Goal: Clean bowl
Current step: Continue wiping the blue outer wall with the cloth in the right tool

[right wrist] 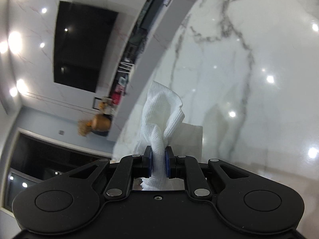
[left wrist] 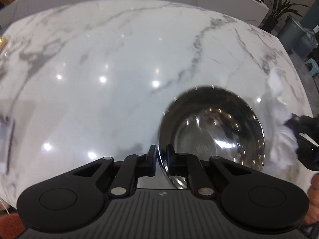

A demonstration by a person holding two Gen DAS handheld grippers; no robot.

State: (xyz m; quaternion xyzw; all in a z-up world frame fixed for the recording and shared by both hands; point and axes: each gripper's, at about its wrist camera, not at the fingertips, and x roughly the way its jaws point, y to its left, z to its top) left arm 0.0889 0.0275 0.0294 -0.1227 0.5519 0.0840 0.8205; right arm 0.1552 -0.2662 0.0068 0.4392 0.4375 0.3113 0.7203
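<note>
A shiny steel bowl is tilted up over the marble table. My left gripper is shut on the bowl's near rim, one finger outside and one inside. My right gripper is shut on a white paper towel that stands up bunched from the jaws. In the left wrist view the towel and the right gripper sit just right of the bowl, apart from it. The bowl does not show in the right wrist view.
A white tissue box stands on the marble table just beyond the towel. A flat object lies at the table's left edge. A grey bin and a plant stand off the table's far right.
</note>
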